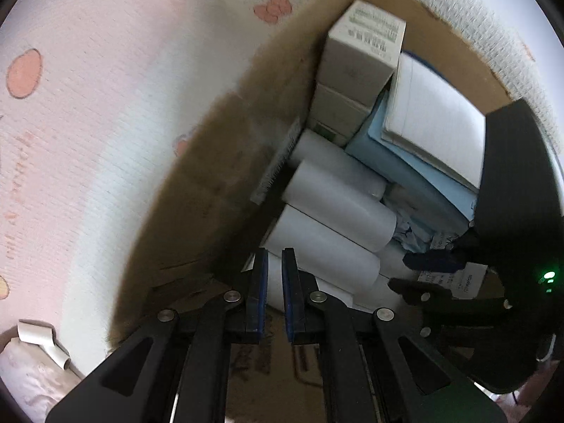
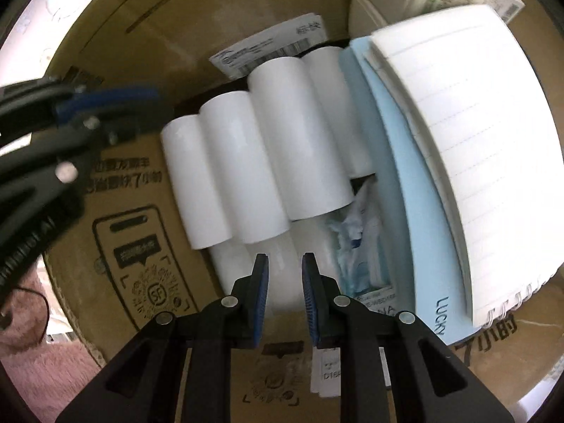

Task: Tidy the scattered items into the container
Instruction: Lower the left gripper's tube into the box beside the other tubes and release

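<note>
An open cardboard box (image 1: 246, 141) holds several white rolls (image 1: 338, 208) lying side by side. It also holds two pale cartons (image 1: 363, 53), a blue book (image 1: 387, 165) and a lined spiral notebook (image 1: 433, 123) on top. My left gripper (image 1: 275, 252) points steeply down over the nearest roll, shut with nothing in it. My right gripper (image 2: 285, 257) hovers over the rolls (image 2: 268, 134) beside the notebook (image 2: 458, 134), shut and holding nothing. The right gripper (image 1: 430, 262) shows in the left wrist view too, and the left gripper (image 2: 105, 97) in the right wrist view.
The box stands on a white and pink spotted cover (image 1: 88, 141). A crumpled plastic packet (image 2: 356, 246) lies between the rolls and the blue book (image 2: 398, 194). A small white tube piece (image 1: 42, 342) lies outside the box at lower left. Pink fluffy fabric (image 2: 42, 370) lies beyond the box wall.
</note>
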